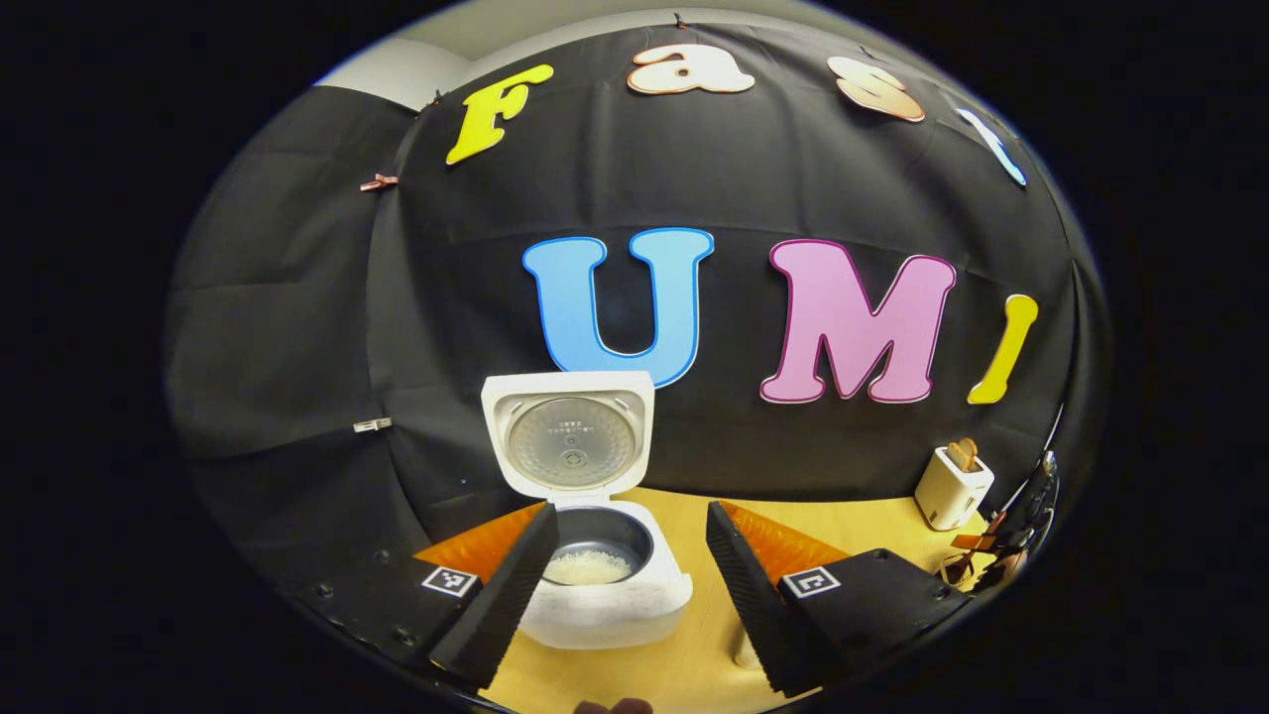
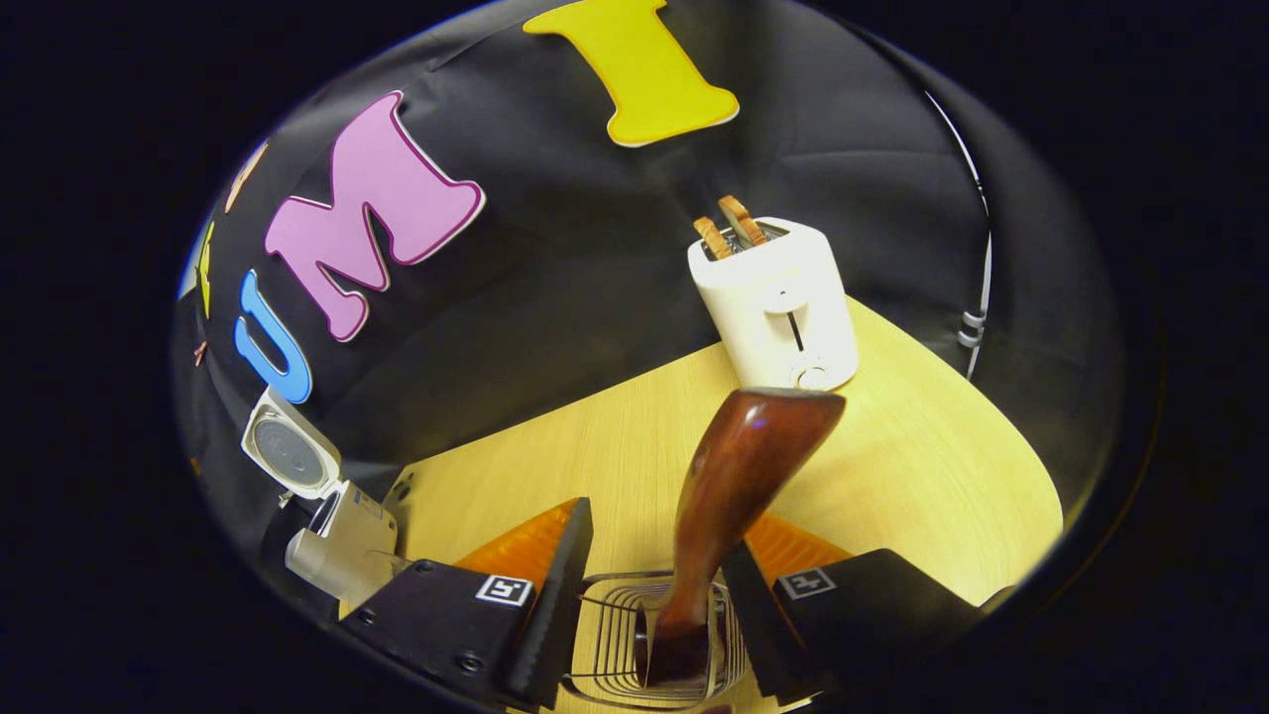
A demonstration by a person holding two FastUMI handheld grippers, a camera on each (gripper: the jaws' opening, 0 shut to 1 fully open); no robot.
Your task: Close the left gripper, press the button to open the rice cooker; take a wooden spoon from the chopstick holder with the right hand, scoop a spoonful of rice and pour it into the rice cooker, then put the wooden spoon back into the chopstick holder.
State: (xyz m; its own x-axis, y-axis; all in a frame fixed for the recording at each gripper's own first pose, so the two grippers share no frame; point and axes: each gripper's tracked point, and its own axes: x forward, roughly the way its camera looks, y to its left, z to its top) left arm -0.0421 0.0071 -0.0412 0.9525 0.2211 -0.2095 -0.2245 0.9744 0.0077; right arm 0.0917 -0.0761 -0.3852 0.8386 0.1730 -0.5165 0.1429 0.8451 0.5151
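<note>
The pale wood-grain bench (image 2: pixel 922 466) is the broadest thing, smooth and matte, running back to the black cloth wall. On it stands the white rice cooker (image 1: pixel 605 595), a rounded-corner block of glossy plastic with its lid (image 1: pixel 570 436) swung upright; the lid's inner face carries a round, dull metal plate. The left gripper view looks down into the dark inner pot (image 1: pixel 595 540), where a shallow layer of white rice (image 1: pixel 588 567) lies on the bottom; the right gripper view sees the same cooker (image 2: pixel 342 540) from the side, far off at its left edge, so the pot's contents are hidden there. The toaster (image 2: pixel 778 302) is a cream, rounded box with a slot lever and a dial on its front and two browned slices (image 2: pixel 729 226) poking from the top; the left gripper view has it small and distant at the right (image 1: pixel 952 486). The left gripper (image 1: pixel 627 585) hangs over the bench with its ribbed fingers spread wide and nothing between them, the cooker showing in the gap. The right gripper (image 2: pixel 659 595) has its fingers apart too, on either side of the wooden spoon (image 2: pixel 739 486), a polished reddish-brown handle standing in the wire chopstick holder (image 2: pixel 644 645); whether either finger touches the handle I cannot tell.
</note>
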